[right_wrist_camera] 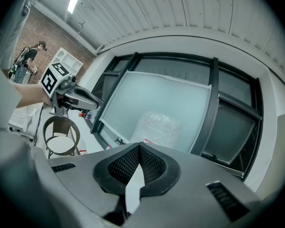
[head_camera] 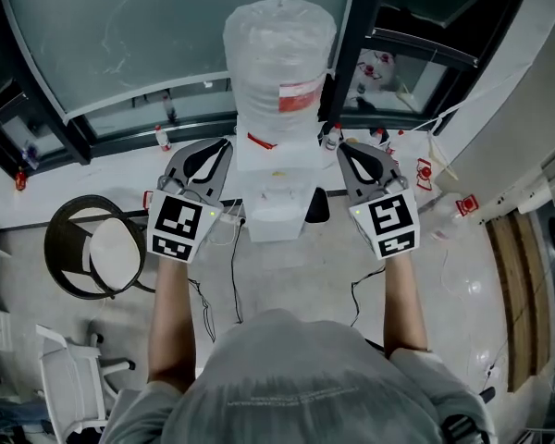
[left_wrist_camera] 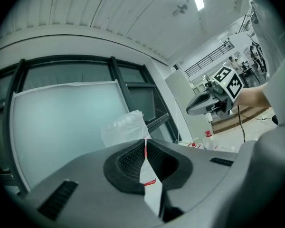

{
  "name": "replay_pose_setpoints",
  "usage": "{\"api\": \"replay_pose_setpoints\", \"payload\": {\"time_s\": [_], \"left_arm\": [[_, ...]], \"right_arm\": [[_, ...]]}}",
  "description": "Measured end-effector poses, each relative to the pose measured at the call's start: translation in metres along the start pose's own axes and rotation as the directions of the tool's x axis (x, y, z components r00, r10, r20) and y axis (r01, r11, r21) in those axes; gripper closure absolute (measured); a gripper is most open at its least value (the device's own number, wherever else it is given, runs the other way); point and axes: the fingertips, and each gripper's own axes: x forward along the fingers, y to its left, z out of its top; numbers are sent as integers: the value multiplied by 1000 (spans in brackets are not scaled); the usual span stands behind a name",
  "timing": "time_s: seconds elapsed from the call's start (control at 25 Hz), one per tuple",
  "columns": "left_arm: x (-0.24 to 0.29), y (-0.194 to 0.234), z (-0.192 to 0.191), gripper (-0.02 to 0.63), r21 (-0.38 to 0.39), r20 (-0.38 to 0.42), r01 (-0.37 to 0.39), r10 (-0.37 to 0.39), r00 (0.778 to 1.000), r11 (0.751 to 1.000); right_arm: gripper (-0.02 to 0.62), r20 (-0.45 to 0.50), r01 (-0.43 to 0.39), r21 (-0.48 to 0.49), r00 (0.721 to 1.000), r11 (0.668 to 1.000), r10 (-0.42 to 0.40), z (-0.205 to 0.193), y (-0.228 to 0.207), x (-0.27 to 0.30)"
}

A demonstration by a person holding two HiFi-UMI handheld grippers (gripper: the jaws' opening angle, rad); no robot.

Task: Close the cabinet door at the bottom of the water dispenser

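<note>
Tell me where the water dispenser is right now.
The water dispenser stands centre frame in the head view, against the window, between the left gripper and the right gripper, with its plastic-wrapped bottle on top.

The pale floor [head_camera: 296, 285] carries the water dispenser [head_camera: 276, 178] at twelve o'clock in the head view. A round, dark-rimmed stool [head_camera: 97, 248] stands at nine o'clock and a white chair [head_camera: 69, 377] at seven. Thin black cables [head_camera: 235, 280] trail across the middle. A small red-capped bottle [head_camera: 162, 138] stands at eleven by the window frame. Wooden planks [head_camera: 518, 294] lie at four.
</note>
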Motion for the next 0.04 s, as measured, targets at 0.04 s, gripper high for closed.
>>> {"api": "replay_pose_setpoints", "payload": {"time_s": [0.04], "left_arm": [[0, 2, -3, 577, 2, -12, -6, 6, 1000, 1000]], "right_arm": [[568, 0, -6, 3, 1000, 1000, 6, 1, 2, 2]]}}
